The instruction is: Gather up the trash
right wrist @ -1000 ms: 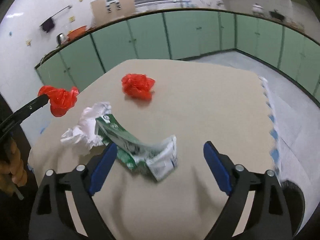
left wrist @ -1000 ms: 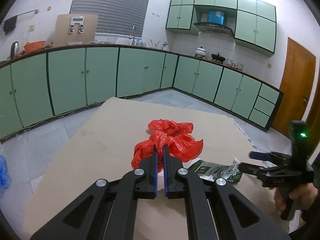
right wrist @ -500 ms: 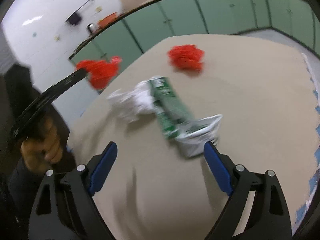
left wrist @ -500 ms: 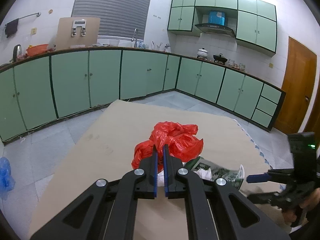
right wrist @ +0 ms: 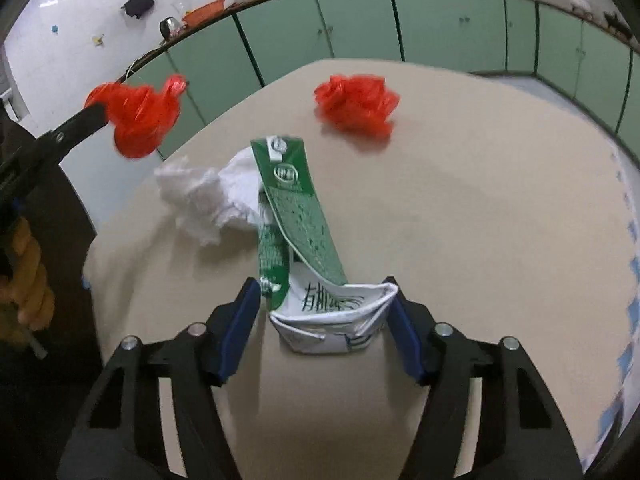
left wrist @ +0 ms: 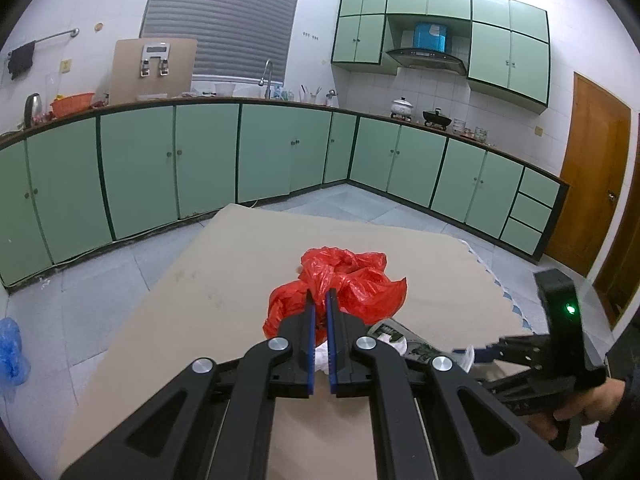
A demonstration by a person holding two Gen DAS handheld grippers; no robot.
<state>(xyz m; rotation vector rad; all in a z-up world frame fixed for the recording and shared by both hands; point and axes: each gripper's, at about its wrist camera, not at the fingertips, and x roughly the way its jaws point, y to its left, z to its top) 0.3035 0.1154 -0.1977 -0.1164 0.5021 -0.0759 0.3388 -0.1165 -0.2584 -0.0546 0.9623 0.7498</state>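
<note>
Your left gripper (left wrist: 319,300) has its fingers (left wrist: 309,336) pinched almost together on a crumpled red plastic bag (left wrist: 362,288), which bunches out just past the fingertips and hangs clear of the worktop (left wrist: 192,312). From your right wrist camera the same held bag (right wrist: 140,118) shows up far off to the left of your right fingers, raised above the worktop's near-left edge, with your left hand (right wrist: 28,280) wrapped round the handle below it.

Your right gripper (right wrist: 324,296) is closing its fingers (right wrist: 240,320) at about half width around the white open end of a flattened green milk carton (right wrist: 296,216). That end sits between the two blue pads: the right pad touches or nearly touches its corner, while on the left side I cannot tell whether the pad presses the carton yet. The carton's green body stretches away from your fingertips, straight ahead and slightly left.

A crumpled white paper (right wrist: 208,196) lies on the worktop just left of the carton's far half, touching it. A second red plastic bag (right wrist: 356,104) rests on the worktop well beyond your right fingertips, slightly to the right, apart from the carton.

From your left wrist camera, the carton and the paper peek out just below and right of the held bag, and your right gripper (left wrist: 476,354) comes in from the right.
</note>
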